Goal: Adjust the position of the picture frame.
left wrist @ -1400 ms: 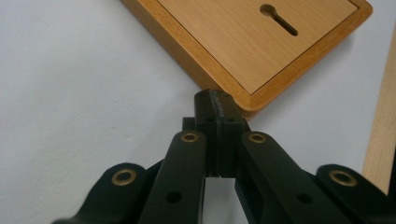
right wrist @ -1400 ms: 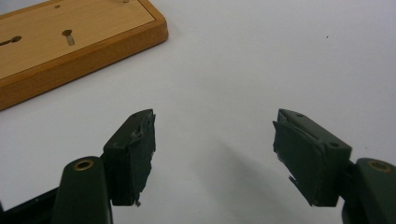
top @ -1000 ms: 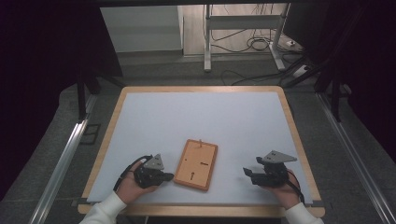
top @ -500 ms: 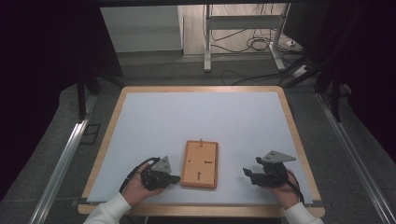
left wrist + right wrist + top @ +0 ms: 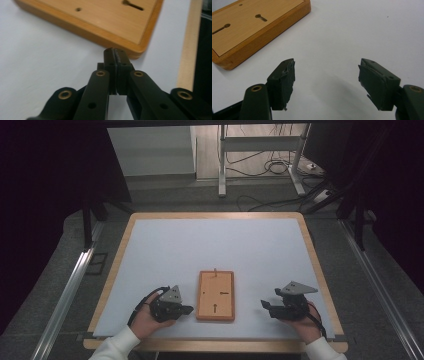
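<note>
Wooden board [image 5: 216,295], far edge cropped, left claw [image 5: 115,53] closed

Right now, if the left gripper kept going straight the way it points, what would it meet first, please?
The left gripper, jaws shut, points at the near corner edge of the wooden board. It would likely meet that rim first; whether the tips already touch it is unclear.
</note>
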The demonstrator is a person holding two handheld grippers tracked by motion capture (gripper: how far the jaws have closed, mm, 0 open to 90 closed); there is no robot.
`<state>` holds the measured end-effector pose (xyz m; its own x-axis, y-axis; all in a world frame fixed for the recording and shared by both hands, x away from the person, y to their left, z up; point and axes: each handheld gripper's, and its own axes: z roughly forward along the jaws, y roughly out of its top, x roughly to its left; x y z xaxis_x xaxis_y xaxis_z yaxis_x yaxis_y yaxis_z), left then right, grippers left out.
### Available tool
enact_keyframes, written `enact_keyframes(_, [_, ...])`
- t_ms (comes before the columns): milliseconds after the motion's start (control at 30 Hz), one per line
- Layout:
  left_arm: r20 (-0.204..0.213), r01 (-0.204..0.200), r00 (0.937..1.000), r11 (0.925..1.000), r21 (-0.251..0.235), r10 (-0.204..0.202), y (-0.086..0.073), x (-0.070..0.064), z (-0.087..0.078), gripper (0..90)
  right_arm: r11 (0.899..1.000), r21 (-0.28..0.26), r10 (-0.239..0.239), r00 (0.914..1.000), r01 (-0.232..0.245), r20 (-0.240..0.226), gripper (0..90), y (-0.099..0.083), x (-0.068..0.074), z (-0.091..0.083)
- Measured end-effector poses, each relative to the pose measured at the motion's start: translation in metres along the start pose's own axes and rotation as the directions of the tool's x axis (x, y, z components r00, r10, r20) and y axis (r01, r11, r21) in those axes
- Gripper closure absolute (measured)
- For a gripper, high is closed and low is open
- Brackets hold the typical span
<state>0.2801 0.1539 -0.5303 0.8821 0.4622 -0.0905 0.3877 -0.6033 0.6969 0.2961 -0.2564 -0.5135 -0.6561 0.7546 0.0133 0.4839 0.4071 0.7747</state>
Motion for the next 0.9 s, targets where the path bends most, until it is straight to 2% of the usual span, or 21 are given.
enact_keyframes(133, [-0.02, 0.024, 0.9995, 0.9996, -0.014, -0.024, -0.004, 0.007, -0.004, 85.8, 1.0, -0.003, 0.005, 1.0, -0.005, -0.003, 29.2, 0.0, -0.001, 0.0])
enact_keyframes(167, [-0.053, 0.024, 0.9982, 0.9992, -0.032, -0.026, -0.006, 0.011, -0.006, 81.0, 1.0, -0.002, 0.011, 0.9999, -0.011, -0.005, 29.2, 0.0, -0.002, 0.001])
enact_keyframes(200, [-0.053, 0.024, 0.9982, 0.9992, -0.032, -0.026, -0.006, 0.011, -0.006, 76.9, 1.0, -0.002, 0.011, 0.9999, -0.011, -0.005, 29.2, 0.0, -0.002, 0.001])
enact_keyframes(233, [-0.077, 0.023, 0.9967, 0.9987, -0.044, -0.027, -0.007, 0.013, -0.008, 76.9, 1.0, -0.002, 0.011, 0.9999, -0.011, -0.006, 29.2, 0.0, -0.002, 0.001])
enact_keyframes(267, [-0.108, 0.045, 0.9927, 0.9964, -0.072, -0.053, -0.009, 0.016, -0.01, 66.2, 1.0, -0.009, 0.01, 0.9999, -0.01, 0.001, 29.2, 0.001, -0.002, 0.002])
enact_keyframes(300, [-0.108, 0.045, 0.9927, 0.9964, -0.072, -0.053, -0.009, 0.016, -0.01, 61.4, 1.0, -0.014, 0.011, 0.9999, -0.011, 0.004, 29.2, 0.002, -0.002, 0.001])
enact_keyframes(333, [-0.122, 0.055, 0.9904, 0.9949, -0.085, -0.065, -0.01, 0.018, -0.012, 61.4, 1.0, -0.014, 0.011, 0.9999, -0.011, 0.004, 29.2, 0.002, -0.002, 0.001])
enact_keyframes(400, [-0.147, 0.087, 0.9838, 0.9906, -0.105, -0.102, -0.013, 0.023, -0.014, 47.8, 1.0, -0.024, 0.006, 1.0, -0.005, 0.004, 29.2, 0.003, -0.002, 0.002])
enact_keyframes(500, [-0.163, 0.096, 0.9799, 0.9885, -0.117, -0.115, -0.014, 0.025, -0.016, 39.9, 1.0, -0.017, -0.01, 0.9999, 0.01, -0.002, 29.2, 0.004, -0.001, 0.003])
enact_keyframes(600, [-0.176, 0.105, 0.9763, 0.9867, -0.124, -0.126, -0.015, 0.027, -0.018, 35.8, 1.0, -0.022, -0.01, 0.9999, 0.01, -0.005, 29.1, 0.004, -0.001, 0.002])
enact_keyframes(667, [-0.194, 0.124, 0.9697, 0.9838, -0.129, -0.148, -0.017, 0.03, -0.02, 34.2, 1.0, -0.023, -0.007, 0.9999, 0.007, -0.009, 29.0, 0.003, -0.001, 0.001])
enact_keyframes(733, [-0.198, 0.13, 0.968, 0.983, -0.129, -0.154, -0.017, 0.031, -0.02, 33.8, 1.0, -0.022, -0.01, 0.9999, 0.009, -0.01, 29.0, 0.002, -0.001, 0.001])
enact_keyframes(767, [-0.206, 0.142, 0.9643, 0.9814, -0.129, -0.166, -0.018, 0.032, -0.021, 33.2, 1.0, -0.016, -0.016, 0.9998, 0.016, -0.012, 29.0, 0.002, 0.0, 0.002])
enact_keyframes(900, [-0.21, 0.146, 0.9626, 0.9806, -0.13, -0.172, -0.019, 0.033, -0.021, 32.6, 1.0, -0.011, -0.026, 0.9994, 0.026, -0.021, 28.9, 0.001, 0.003, 0.003])
